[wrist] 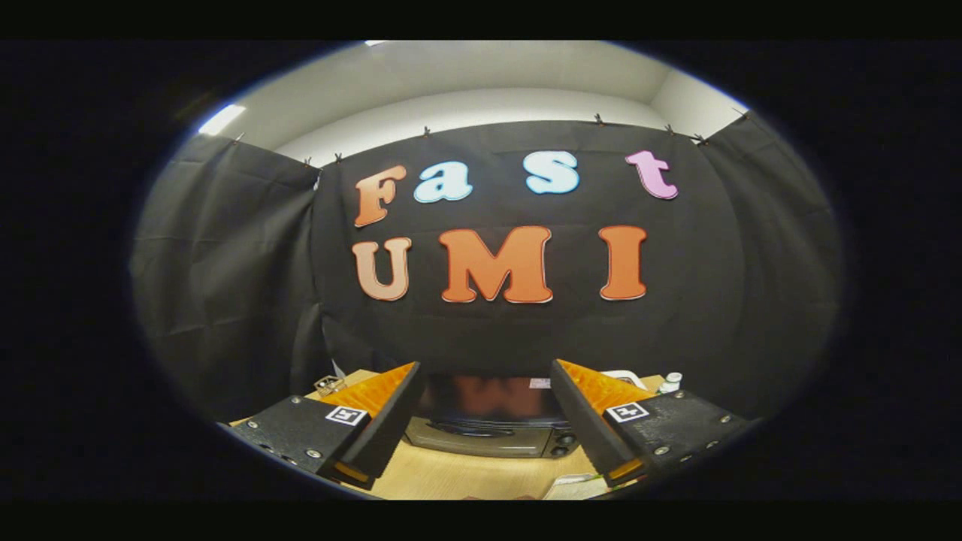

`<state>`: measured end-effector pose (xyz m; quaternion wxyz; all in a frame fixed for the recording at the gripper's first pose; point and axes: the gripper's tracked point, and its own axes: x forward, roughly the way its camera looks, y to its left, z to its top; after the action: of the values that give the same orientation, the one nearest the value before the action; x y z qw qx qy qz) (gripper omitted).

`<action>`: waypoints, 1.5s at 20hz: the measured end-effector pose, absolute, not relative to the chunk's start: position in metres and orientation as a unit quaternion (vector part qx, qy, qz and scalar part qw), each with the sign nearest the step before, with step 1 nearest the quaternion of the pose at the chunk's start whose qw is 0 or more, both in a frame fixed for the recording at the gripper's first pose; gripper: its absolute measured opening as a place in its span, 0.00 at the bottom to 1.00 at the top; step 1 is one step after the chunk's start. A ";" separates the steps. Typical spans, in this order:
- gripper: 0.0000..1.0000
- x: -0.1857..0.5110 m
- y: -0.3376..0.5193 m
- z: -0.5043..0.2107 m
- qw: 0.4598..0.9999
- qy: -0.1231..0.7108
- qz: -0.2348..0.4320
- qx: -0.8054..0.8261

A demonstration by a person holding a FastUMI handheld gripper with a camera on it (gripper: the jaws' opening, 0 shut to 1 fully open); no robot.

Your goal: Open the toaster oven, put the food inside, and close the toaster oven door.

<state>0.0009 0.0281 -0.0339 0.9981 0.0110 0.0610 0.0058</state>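
A dark toaster oven [492, 424] stands on the wooden table [451, 473], seen from above and in front, with its door up and its handle across the front. Its glossy top reflects the wall. Two knobs [562, 443] sit at its right end. My gripper [485, 421] hovers above and short of the oven, open wide, nothing between its fingers. The oven lies in the gap beyond the fingertips. A pale, flat thing [575, 487] lies on the table by the right finger; I cannot tell what it is.
The black cloth wall [225, 300] rises right behind the table. A small wire object [328, 385] sits at the back left of the table. A white item [624, 376] and a small white bottle [670, 382] stand at the back right.
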 end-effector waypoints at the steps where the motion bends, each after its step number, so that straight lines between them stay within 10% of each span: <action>1: 0.99 0.003 0.028 -0.036 0.998 0.064 0.005 0.009; 30: 1.00 0.094 0.049 -0.229 0.957 0.282 -0.052 -0.050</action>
<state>0.0935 0.0490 -0.2292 0.9566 -0.0500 0.2824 -0.0523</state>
